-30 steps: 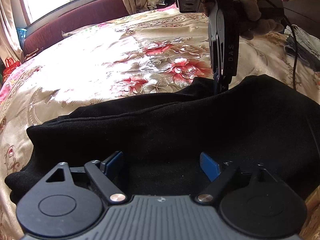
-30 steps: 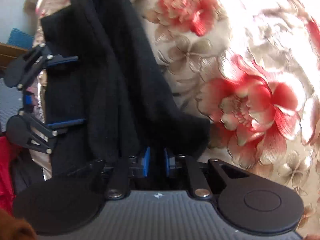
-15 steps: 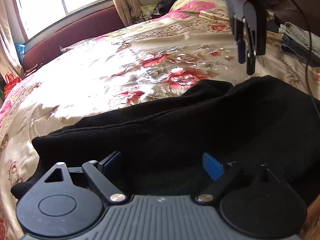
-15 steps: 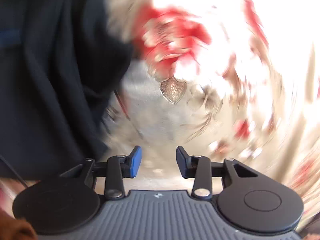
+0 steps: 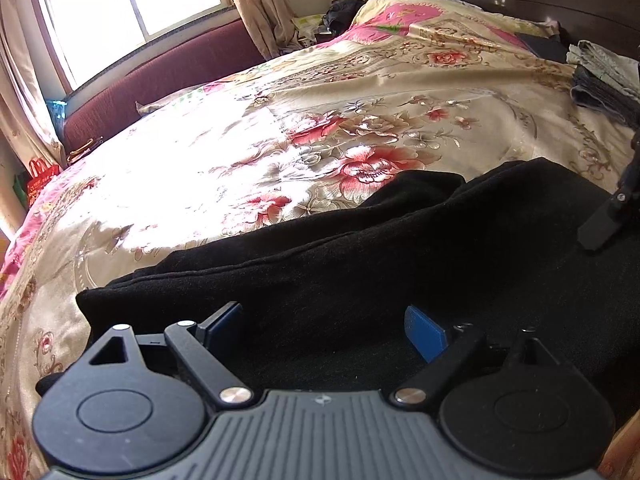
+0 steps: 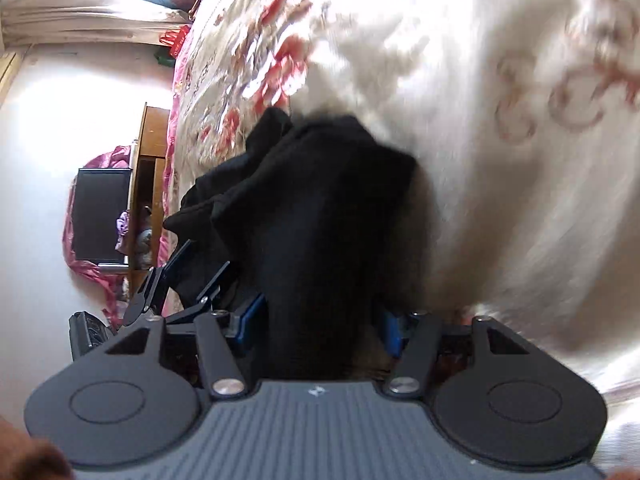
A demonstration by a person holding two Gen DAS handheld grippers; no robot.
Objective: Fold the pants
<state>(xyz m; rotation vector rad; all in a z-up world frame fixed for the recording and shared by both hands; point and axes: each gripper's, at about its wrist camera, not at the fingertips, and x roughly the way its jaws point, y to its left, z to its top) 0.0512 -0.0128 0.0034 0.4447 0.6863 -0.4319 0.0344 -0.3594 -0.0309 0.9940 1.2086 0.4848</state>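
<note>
My left hand-held gripper (image 5: pixel 324 326) lies low and nearly level over the pants (image 5: pixel 360 264), its blue pads wide apart with black cloth lying between them, not pinched. The pants stretch flat across the bed (image 5: pixel 224 168) from 9 to 3 o'clock, their far edge folded near 1 o'clock. At 3 o'clock, a finger of my right hand-held gripper (image 5: pixel 608 220) angles down over the cloth. In its own blurred view, that right hand-held gripper (image 6: pixel 320 326) is rolled sideways, pads apart with the pants (image 6: pixel 320 208) running up between them toward 12 o'clock. My left one (image 6: pixel 180 280) shows at 9 o'clock.
</note>
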